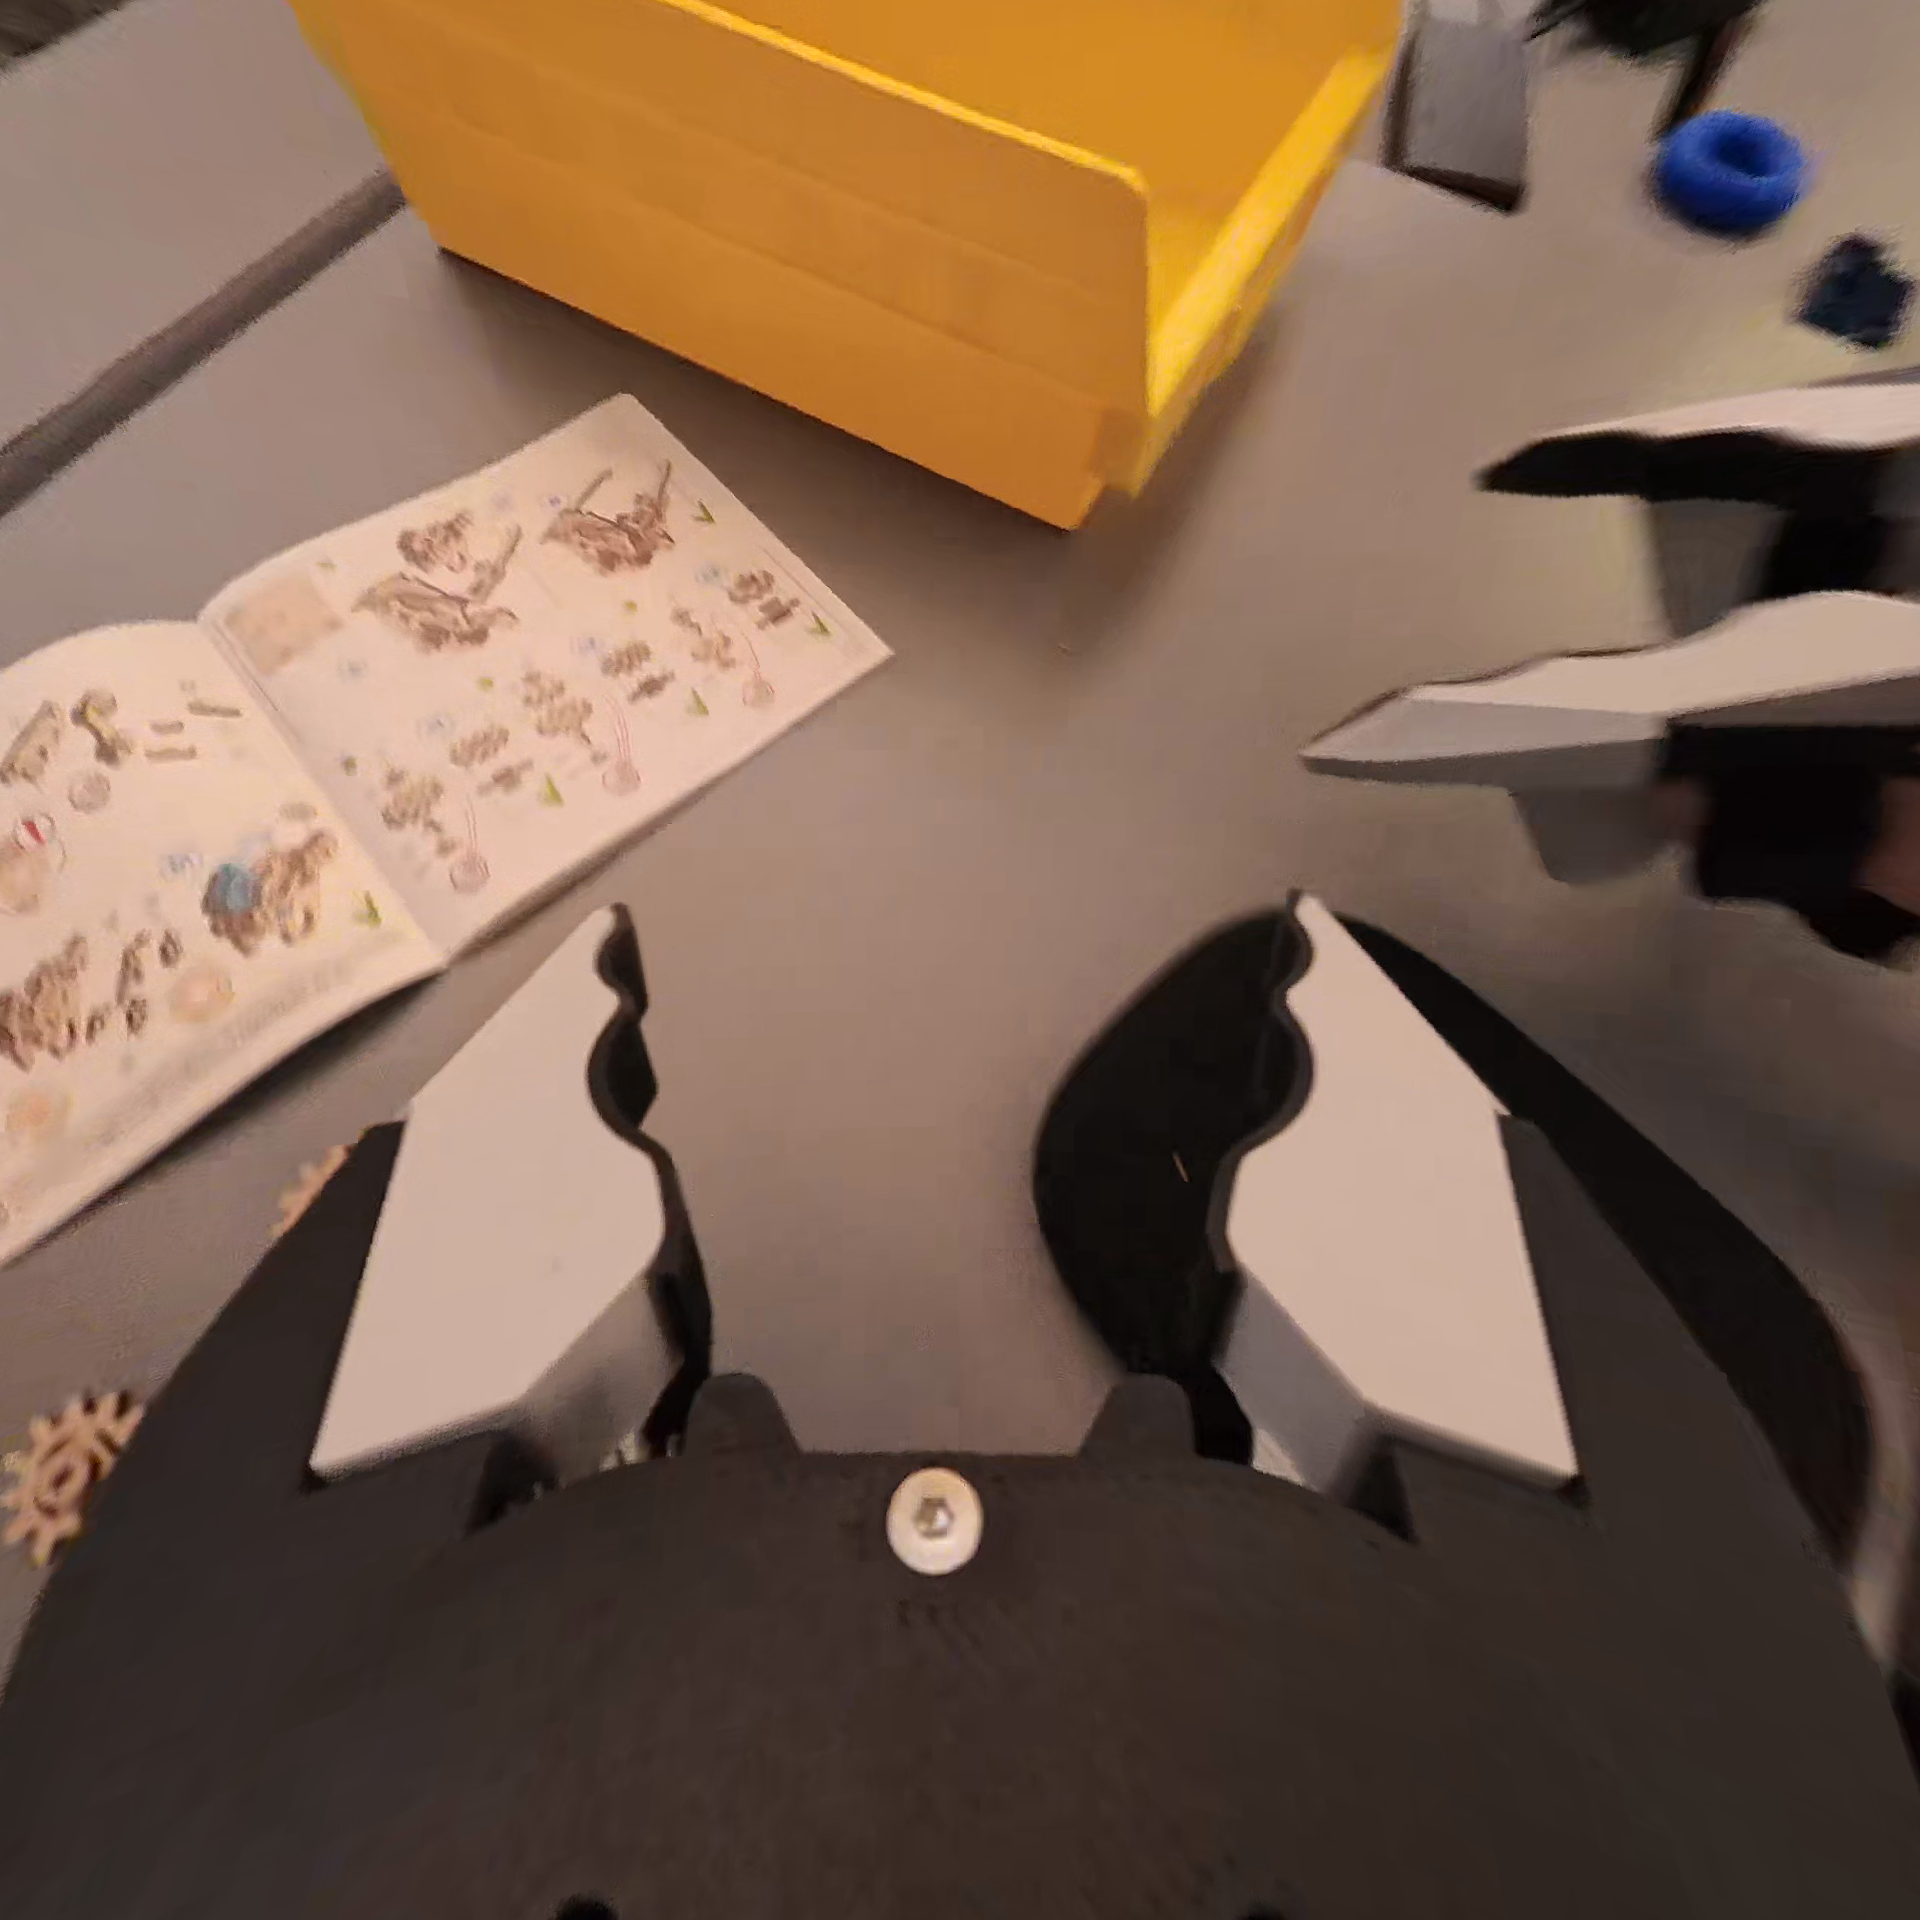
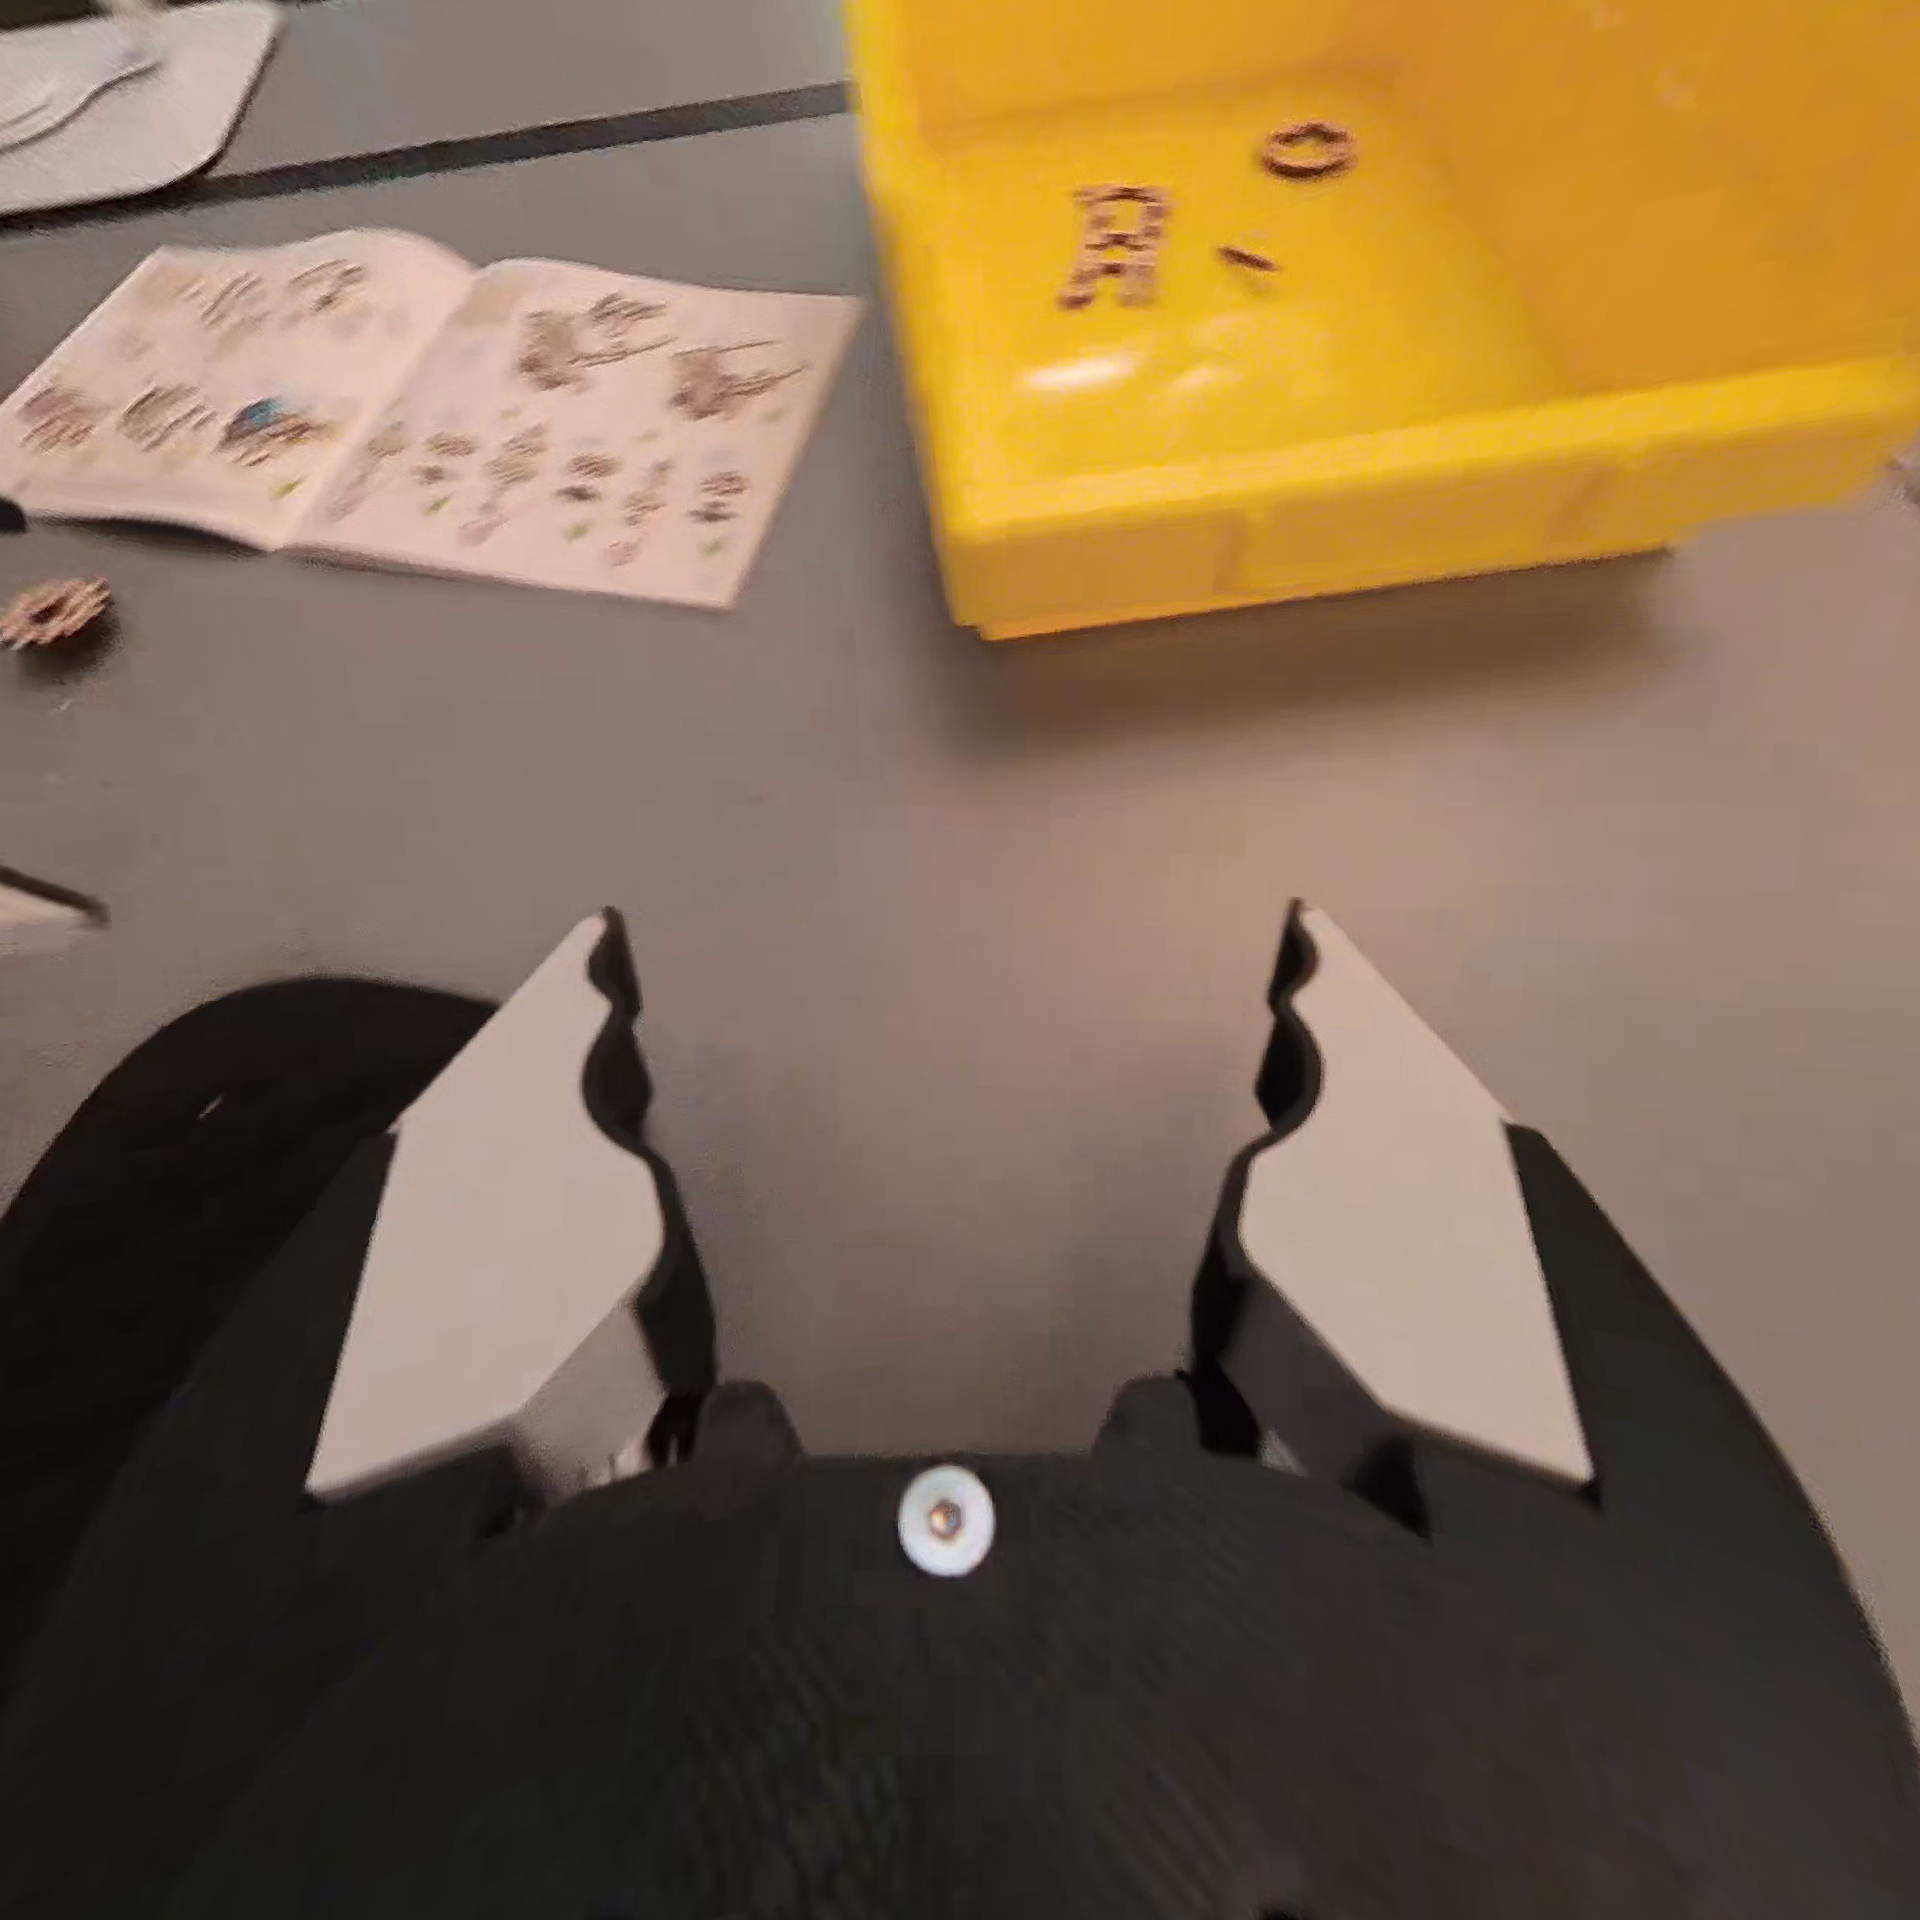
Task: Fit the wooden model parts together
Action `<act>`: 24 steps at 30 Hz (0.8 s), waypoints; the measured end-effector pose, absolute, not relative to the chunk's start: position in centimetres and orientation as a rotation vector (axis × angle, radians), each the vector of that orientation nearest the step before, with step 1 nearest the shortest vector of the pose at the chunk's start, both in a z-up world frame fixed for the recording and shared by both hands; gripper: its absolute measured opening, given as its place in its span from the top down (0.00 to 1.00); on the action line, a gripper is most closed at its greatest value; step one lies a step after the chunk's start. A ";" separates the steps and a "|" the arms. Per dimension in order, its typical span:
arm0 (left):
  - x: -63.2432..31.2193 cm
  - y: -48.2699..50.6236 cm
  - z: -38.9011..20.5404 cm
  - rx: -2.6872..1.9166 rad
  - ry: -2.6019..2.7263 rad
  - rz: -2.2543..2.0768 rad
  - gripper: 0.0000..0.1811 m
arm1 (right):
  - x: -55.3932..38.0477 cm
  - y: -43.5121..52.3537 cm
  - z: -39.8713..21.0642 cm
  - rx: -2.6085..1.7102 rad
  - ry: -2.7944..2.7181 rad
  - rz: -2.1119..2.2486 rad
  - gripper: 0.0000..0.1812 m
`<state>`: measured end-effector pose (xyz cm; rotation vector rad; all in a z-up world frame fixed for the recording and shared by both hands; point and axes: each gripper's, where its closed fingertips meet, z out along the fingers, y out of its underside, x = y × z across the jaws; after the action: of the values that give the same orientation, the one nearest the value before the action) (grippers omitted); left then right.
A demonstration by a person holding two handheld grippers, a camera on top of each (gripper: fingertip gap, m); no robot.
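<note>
Here the left tongs are spread wide with nothing in them, and the right tongs are spread wide and bare too. Both hang over the grey counter. A little farther off, a wooden gear lies on the counter beside the open booklet. Farther still sits the yellow bin, and inside it lie a ladder-shaped wooden piece, a small stick and a wooden ring. These parts look thin, light and stiff, so they could snap. I think it is best to pinch them gently by their flat edges.
</note>
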<state>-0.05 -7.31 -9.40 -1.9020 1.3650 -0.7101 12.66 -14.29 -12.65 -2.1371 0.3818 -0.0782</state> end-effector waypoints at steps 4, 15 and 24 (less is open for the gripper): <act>3.9 -4.1 -13.2 -1.968 1.335 -0.431 0.26 | 15.8 -14.5 -13.8 -2.166 0.560 -0.111 0.19; 2.1 0.7 -16.5 -2.107 1.081 -0.425 0.25 | 18.6 -13.2 -16.9 -2.242 0.710 -0.289 0.17; 2.0 0.7 -16.6 -2.118 1.070 -0.405 0.23 | 18.6 -13.6 -16.9 -2.237 0.729 -0.300 0.17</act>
<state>2.01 0.66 -16.59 -2.1178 1.0696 -0.4048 18.64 -13.65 -16.92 -2.2367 0.7286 -0.2996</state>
